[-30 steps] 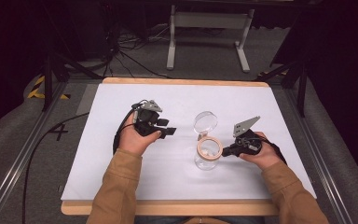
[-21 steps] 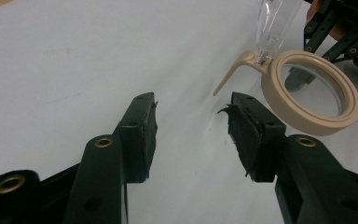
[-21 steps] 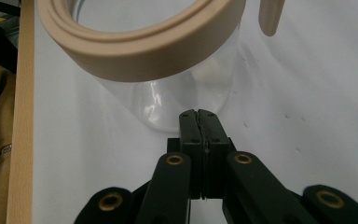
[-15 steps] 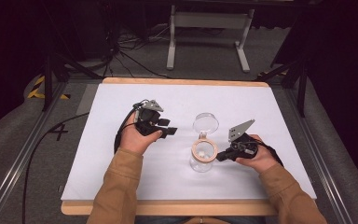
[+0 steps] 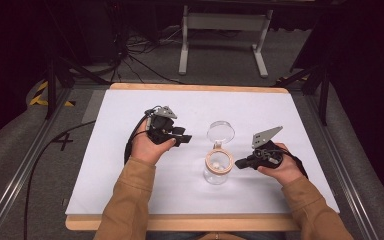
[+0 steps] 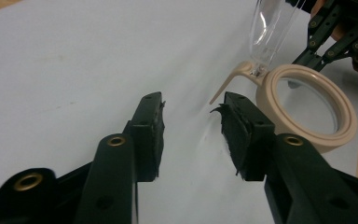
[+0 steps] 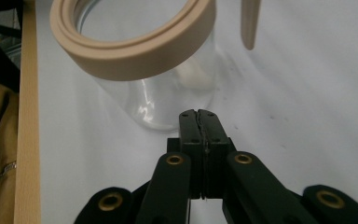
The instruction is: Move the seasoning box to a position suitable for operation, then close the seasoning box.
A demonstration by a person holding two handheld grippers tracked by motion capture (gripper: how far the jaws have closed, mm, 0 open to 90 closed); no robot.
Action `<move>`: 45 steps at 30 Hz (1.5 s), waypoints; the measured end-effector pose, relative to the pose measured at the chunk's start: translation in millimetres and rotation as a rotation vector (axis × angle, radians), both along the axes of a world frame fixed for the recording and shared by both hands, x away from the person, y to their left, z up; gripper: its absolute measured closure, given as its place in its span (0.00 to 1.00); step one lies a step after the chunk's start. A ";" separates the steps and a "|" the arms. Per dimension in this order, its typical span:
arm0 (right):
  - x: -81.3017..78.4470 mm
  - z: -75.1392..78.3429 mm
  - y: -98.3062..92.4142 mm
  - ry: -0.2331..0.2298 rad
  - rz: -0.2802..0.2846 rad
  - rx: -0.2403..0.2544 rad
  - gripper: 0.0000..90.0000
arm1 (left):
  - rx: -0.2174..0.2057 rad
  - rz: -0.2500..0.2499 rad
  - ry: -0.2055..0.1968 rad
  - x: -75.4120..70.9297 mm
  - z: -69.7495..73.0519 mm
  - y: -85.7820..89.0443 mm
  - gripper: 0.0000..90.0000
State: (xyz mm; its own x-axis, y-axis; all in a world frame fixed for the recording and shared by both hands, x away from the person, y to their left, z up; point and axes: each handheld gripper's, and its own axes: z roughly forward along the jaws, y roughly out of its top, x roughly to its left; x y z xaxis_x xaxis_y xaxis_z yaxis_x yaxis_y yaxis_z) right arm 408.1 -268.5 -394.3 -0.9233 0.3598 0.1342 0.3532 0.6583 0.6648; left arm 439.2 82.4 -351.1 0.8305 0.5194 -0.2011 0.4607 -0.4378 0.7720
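Open jar [image 5: 218, 167] between both grippers.

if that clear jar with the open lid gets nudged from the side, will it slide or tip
The jar looks like thin clear plastic and holds just one small white piece, so it is probably light and would slide on the smooth white table. Its lid stands open above the beige rim, so a high push might tip it.
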 end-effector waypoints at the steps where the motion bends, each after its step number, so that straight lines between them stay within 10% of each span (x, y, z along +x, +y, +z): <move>1: -0.4 2.0 -2.0 -0.002 -0.017 0.005 1.00 | -0.001 0.003 0.008 0.1 0.8 -0.9 0.71; 11: -13.6 22.5 -12.4 -0.033 -0.092 0.100 1.00 | -0.062 0.035 -0.007 4.3 -0.3 -14.5 1.00; 29: -37.0 35.6 8.1 -0.117 -0.082 0.272 1.00 | -0.130 -0.016 -0.051 9.2 -5.9 -42.8 1.00; 45: -36.6 32.5 16.9 -0.111 -0.114 0.327 1.00 | -0.126 -0.063 -0.052 4.3 -4.3 -47.1 1.00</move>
